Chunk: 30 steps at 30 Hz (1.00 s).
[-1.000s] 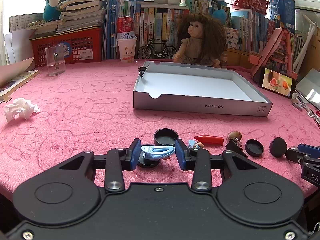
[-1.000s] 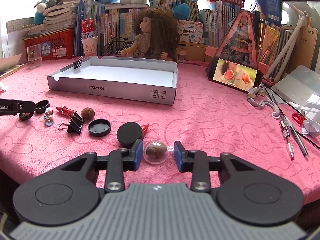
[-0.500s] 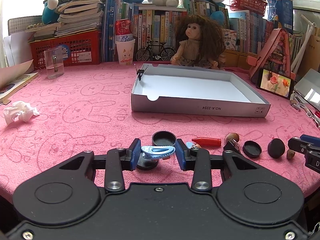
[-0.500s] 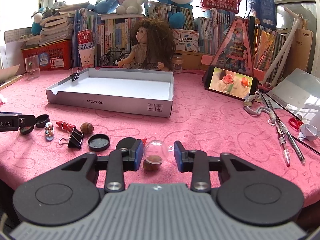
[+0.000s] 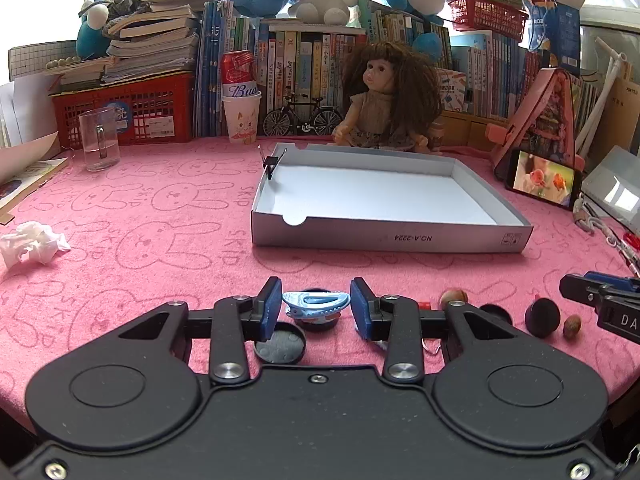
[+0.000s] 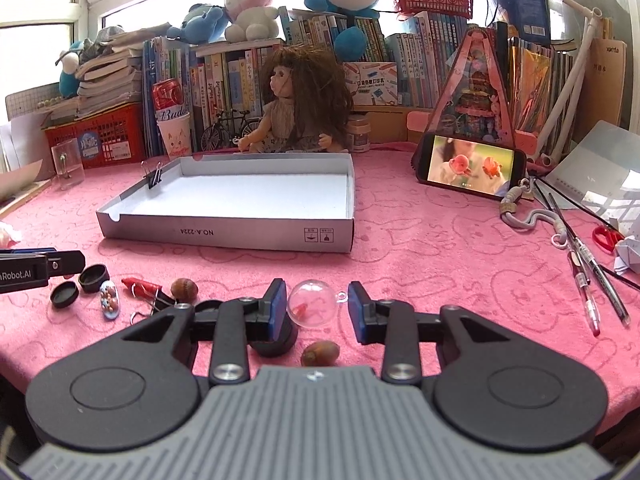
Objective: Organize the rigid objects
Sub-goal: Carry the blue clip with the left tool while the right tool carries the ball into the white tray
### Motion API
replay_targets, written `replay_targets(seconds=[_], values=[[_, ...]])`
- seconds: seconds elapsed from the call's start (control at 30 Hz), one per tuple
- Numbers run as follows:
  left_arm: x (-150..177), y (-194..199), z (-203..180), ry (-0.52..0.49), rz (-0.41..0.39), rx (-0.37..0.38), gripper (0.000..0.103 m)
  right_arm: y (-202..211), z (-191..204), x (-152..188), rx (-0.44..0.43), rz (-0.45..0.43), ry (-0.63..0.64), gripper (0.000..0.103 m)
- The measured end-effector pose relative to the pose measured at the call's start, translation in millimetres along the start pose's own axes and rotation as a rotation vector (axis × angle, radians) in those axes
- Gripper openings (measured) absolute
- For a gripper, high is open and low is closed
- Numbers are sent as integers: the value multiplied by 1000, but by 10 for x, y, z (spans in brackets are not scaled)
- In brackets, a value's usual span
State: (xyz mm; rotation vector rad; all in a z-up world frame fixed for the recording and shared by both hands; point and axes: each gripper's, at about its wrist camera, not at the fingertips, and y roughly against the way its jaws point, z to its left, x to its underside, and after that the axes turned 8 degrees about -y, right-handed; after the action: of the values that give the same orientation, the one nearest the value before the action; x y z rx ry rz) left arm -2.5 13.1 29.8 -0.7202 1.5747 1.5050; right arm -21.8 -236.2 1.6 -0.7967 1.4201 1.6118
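Observation:
My left gripper (image 5: 316, 309) is shut on a light blue hair clip (image 5: 316, 303), held crosswise a little above the pink cloth. A black cap (image 5: 280, 346) lies just beneath it. My right gripper (image 6: 316, 307) is shut on a clear plastic ball (image 6: 314, 305) with something small and red inside, also off the cloth. A brown nut (image 6: 320, 354) and a black lid (image 6: 274, 340) lie under it. The white shallow box (image 5: 392, 236) stands empty beyond both grippers, with a binder clip (image 5: 272, 162) on its left wall.
Small items lie in a row on the cloth: black caps (image 6: 64, 295), a bead capsule (image 6: 109, 302), a red piece (image 6: 140, 285), a nut (image 6: 184, 289). Pens (image 6: 584, 280) and a phone (image 6: 472, 164) are to the right. A doll (image 5: 384, 100) and books stand behind the box.
Both grippers have risen a little with their objects. The clear ball has come up off the cloth, and the brown nut stays below it.

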Motion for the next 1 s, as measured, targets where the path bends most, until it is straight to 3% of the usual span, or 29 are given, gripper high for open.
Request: replay_targets(seconds=[0.43,1.0], values=[[-362,-204,128,49,-8,41,35,-267,-3,-336,-64,23,-86,39],[-919,-842,7,-4,28,104,35,-932,108,-830,-136,91,-158,39]])
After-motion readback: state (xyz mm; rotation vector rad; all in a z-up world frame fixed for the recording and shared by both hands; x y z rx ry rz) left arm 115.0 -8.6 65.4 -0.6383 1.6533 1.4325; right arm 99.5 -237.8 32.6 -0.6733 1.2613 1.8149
